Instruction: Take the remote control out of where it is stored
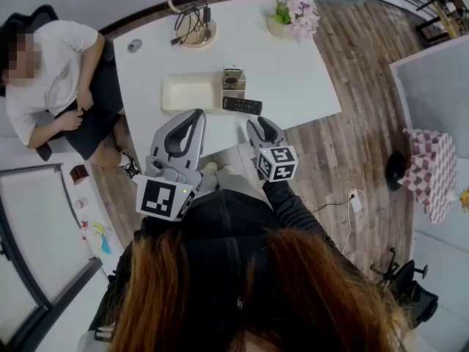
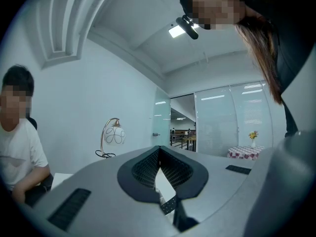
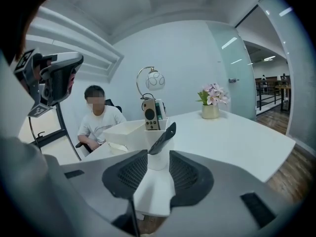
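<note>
left gripper [image 1: 198, 114] and right gripper [image 1: 259, 123] at table [image 1: 293, 64] edge.
left closed, empty; right parted, empty, near black remote control [image 1: 242, 105] lying flat just beside storage tray [image 1: 187, 92]; pale remote [image 1: 233, 75] upright in tray.

The tabletop [image 1: 300, 72] is white, smooth and faintly glossy; the floor [image 1: 366, 64] shows brown wood-grain planks; the tray [image 1: 187, 92] looks like cream matt plastic; the remote control [image 1: 242, 105] is dull black plastic; the left claw [image 1: 196, 114] and right claw [image 1: 258, 123] are smooth grey plastic, their pads [image 3: 123, 174] black with a fine grid texture; the checked cloth [image 1: 429, 171] hangs soft; the lamp arm [image 3: 140, 80] is brassy metal.
</note>
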Action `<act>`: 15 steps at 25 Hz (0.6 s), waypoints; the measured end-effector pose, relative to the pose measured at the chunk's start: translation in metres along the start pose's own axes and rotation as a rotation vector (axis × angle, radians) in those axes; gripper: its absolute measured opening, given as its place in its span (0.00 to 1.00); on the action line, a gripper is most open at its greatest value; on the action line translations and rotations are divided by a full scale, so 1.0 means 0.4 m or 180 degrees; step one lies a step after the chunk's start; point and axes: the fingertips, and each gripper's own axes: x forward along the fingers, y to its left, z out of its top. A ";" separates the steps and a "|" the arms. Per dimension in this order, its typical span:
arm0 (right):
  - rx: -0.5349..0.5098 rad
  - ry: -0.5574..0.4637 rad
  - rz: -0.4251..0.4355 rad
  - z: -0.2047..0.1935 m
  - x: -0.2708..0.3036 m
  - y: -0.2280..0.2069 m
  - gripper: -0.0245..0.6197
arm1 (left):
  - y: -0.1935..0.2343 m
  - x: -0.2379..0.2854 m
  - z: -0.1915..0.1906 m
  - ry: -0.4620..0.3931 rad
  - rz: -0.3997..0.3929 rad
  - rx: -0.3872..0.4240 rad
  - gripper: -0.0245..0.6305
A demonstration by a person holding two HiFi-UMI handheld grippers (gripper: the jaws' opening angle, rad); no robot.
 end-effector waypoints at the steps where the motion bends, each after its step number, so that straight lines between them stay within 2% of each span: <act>1: 0.0033 -0.0025 -0.0005 0.003 0.005 -0.002 0.24 | 0.001 0.000 0.000 0.0000 0.0005 0.0006 0.05; 15: 0.0283 -0.0232 -0.0102 0.049 0.059 -0.027 0.24 | 0.018 -0.002 -0.002 0.0025 0.0083 0.0097 0.05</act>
